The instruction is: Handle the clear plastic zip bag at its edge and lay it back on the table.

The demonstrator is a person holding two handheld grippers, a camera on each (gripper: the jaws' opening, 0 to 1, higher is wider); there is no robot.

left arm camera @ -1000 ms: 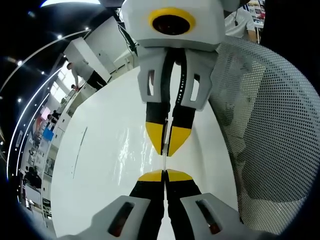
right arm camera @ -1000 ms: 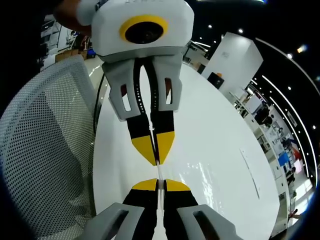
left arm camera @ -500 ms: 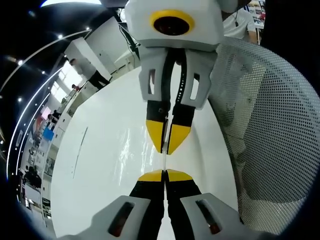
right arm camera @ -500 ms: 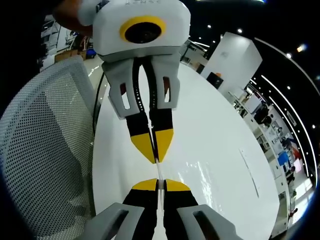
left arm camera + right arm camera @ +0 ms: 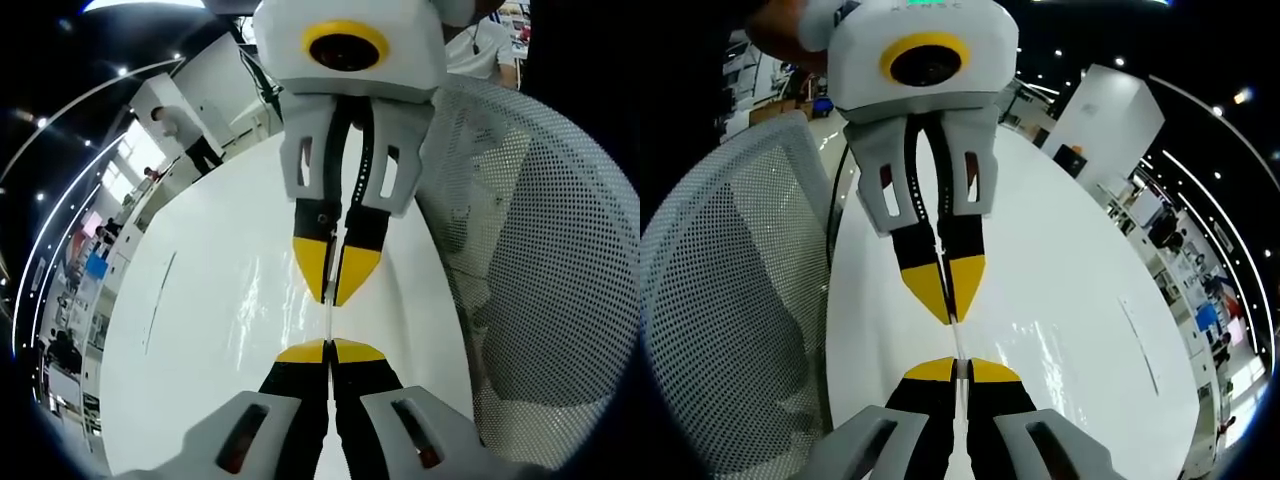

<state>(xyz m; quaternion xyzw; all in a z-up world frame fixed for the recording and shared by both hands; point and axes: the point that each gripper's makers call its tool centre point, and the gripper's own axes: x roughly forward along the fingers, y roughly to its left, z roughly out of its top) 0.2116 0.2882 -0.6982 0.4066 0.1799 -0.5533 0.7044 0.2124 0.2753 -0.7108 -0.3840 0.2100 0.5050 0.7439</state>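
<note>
The clear plastic zip bag (image 5: pixel 328 322) shows edge-on as a thin pale strip, held taut between the two grippers above the white table (image 5: pixel 210 310). In the left gripper view, my left gripper (image 5: pixel 329 350) is shut on its near end, yellow tips pressed together. Facing it from above, my right gripper (image 5: pixel 335 287) is shut on the far end. The right gripper view mirrors this: the right gripper (image 5: pixel 955 368) pinches the bag (image 5: pixel 957 343), and the left gripper (image 5: pixel 945 302) clamps it from the other side. The rest of the bag is too thin to make out.
A white mesh office chair (image 5: pixel 540 260) stands close beside the table (image 5: pixel 1070 290); its back is at the left of the right gripper view (image 5: pixel 730 300). The glossy tabletop stretches away under the grippers. A white pillar (image 5: pixel 1110 115) and distant shelving stand in the room behind.
Each facing gripper has shifted only slightly in the other's view. Both stay shut on the bag's edge, which is still stretched between them.
</note>
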